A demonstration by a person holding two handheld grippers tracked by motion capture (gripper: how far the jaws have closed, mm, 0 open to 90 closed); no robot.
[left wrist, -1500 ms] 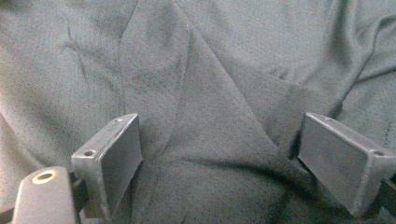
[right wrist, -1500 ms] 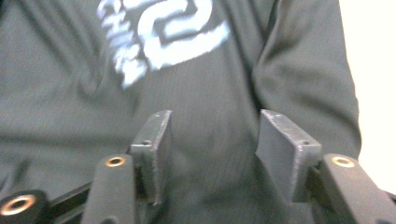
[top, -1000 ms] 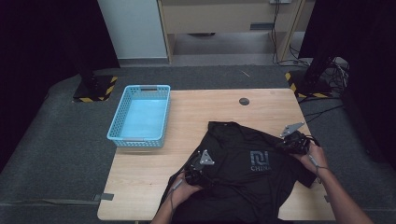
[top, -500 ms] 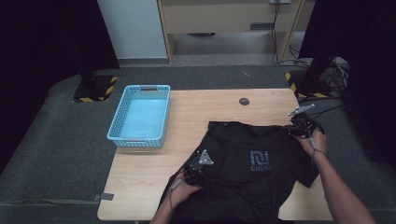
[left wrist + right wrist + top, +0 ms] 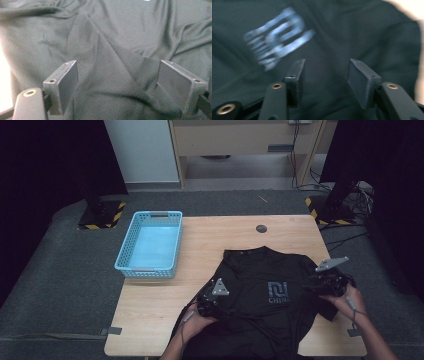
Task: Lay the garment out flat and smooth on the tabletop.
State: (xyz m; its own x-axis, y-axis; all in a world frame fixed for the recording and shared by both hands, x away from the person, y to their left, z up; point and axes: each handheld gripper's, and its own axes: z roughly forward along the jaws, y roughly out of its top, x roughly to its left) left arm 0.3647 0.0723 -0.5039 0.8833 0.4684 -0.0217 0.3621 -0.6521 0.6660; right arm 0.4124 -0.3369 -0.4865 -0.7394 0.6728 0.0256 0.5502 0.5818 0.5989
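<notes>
A black T-shirt (image 5: 265, 305) with a grey logo (image 5: 278, 292) lies spread, chest up, on the right half of the wooden table (image 5: 210, 235). My left gripper (image 5: 222, 305) rests on the shirt's left side. Its jaws stand open over a creased fold of the shirt (image 5: 112, 45), and nothing is pinched in the left gripper (image 5: 118, 67). My right gripper (image 5: 315, 286) hovers at the shirt's right sleeve. The jaws of the right gripper (image 5: 326, 65) have just been opening, and only loose cloth lies below them, with the blurred logo (image 5: 278, 35) to the left.
An empty light-blue basket (image 5: 150, 245) stands at the table's left. A small round black disc (image 5: 261, 228) sits near the far edge. Bare wood (image 5: 155, 320) lies left of the shirt. Black stands and cables (image 5: 345, 205) crowd the floor at the right.
My right gripper first went toward the far edge with the shirt's right shoulder, then opened, let the cloth go and came back nearer the person. The left gripper has stayed put.
</notes>
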